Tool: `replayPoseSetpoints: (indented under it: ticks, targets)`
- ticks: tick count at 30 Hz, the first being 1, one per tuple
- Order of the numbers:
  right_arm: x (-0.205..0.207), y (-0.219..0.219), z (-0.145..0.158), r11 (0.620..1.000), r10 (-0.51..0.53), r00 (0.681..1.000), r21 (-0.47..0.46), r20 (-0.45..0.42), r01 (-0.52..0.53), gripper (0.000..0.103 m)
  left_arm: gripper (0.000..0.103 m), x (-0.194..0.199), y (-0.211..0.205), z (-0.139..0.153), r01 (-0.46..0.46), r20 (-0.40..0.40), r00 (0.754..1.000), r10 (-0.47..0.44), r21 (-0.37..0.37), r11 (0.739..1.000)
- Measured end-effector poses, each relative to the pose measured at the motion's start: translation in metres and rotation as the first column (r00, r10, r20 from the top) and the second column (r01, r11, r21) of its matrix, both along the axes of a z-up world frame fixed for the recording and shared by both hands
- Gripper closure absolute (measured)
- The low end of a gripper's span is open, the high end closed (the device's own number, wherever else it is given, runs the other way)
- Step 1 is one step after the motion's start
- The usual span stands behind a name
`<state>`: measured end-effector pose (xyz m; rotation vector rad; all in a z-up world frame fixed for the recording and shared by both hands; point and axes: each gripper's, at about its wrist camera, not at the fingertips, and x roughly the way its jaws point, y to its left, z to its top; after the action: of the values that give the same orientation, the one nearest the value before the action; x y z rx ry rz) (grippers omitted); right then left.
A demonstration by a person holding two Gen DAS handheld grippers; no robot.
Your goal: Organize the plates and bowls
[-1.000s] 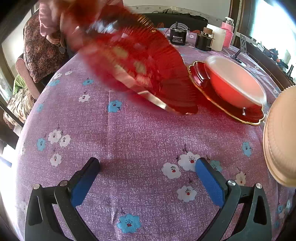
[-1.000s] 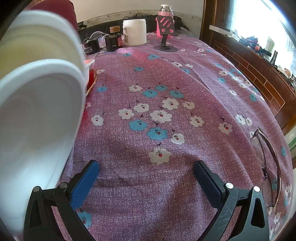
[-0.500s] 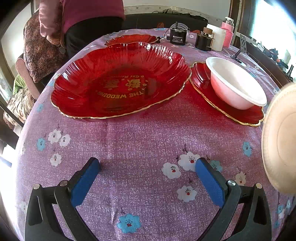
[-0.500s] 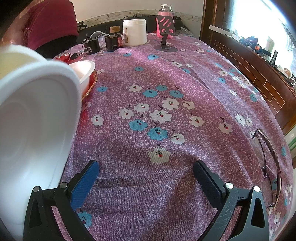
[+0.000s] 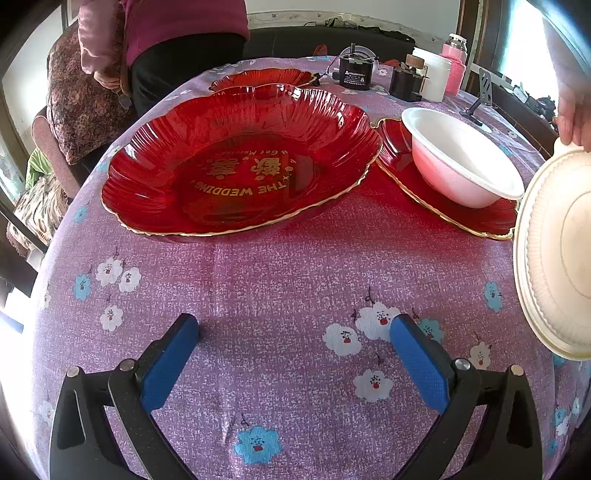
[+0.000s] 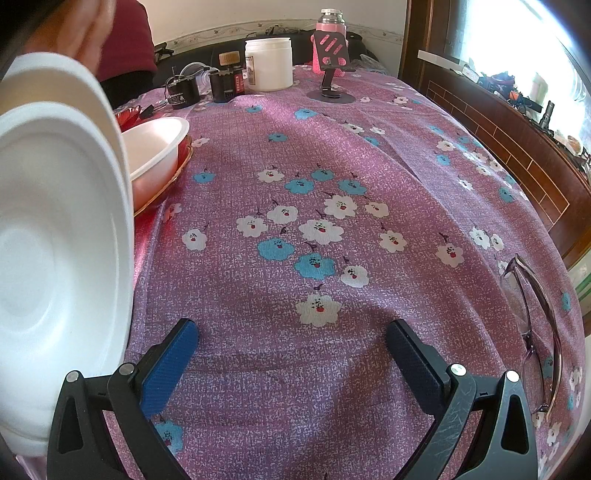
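Note:
A large red glass plate (image 5: 240, 166) with gold lettering lies on the purple flowered tablecloth, ahead of my open left gripper (image 5: 293, 354). To its right a white bowl (image 5: 458, 158) sits on a second red plate (image 5: 461, 218). A third red plate (image 5: 262, 77) lies farther back. A hand (image 5: 572, 118) holds a stack of white bowls (image 5: 554, 258) tilted on edge at the right. In the right wrist view that stack (image 6: 55, 240) fills the left side, beside my open right gripper (image 6: 290, 350), with the bowl on the plate (image 6: 155, 147) behind it.
A person in a pink top (image 5: 166, 37) stands at the table's far side. A white jar (image 6: 267, 62), a pink bottle (image 6: 330, 33), a phone stand (image 6: 330, 92) and small black devices (image 6: 227, 83) crowd the far edge. Eyeglasses (image 6: 535, 325) lie at the right.
The large red plate came down blurred and now rests on the cloth. The tilted stack of white bowls shifted slightly, uncovering the bowl on the plate. Both grippers stayed put.

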<state>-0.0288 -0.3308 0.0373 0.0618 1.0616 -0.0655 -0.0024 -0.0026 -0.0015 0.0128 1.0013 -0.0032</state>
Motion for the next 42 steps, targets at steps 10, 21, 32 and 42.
replayPoseSetpoints:
  ticks: [10, 21, 32, 42]
  targets:
    - [-0.0002, -0.0004, 0.0000, 1.000, 0.000, 1.000, 0.000, 0.000, 0.000, 0.001, 0.000, 0.0000, 0.0000, 0.0000, 0.000, 0.000, 1.000, 0.000, 0.000, 1.000]
    - [-0.0003, 0.0003, 0.0000, 1.000, 0.000, 1.000, -0.001, 0.000, 0.000, 0.001, 0.000, 0.0000, 0.0000, 0.0001, 0.000, 0.000, 1.000, 0.000, 0.000, 1.000]
    - [-0.0004, 0.0007, 0.0000, 1.000, 0.000, 1.000, -0.001, 0.000, 0.000, 0.001, 0.000, 0.0000, 0.0001, 0.0001, 0.000, 0.000, 1.000, 0.000, 0.000, 1.000]
    - [-0.0014, 0.0017, -0.0007, 1.000, 0.000, 1.000, -0.001, 0.000, 0.000, 0.001, 0.000, 0.0000, 0.0002, 0.0002, 0.000, 0.000, 1.000, 0.000, 0.000, 1.000]
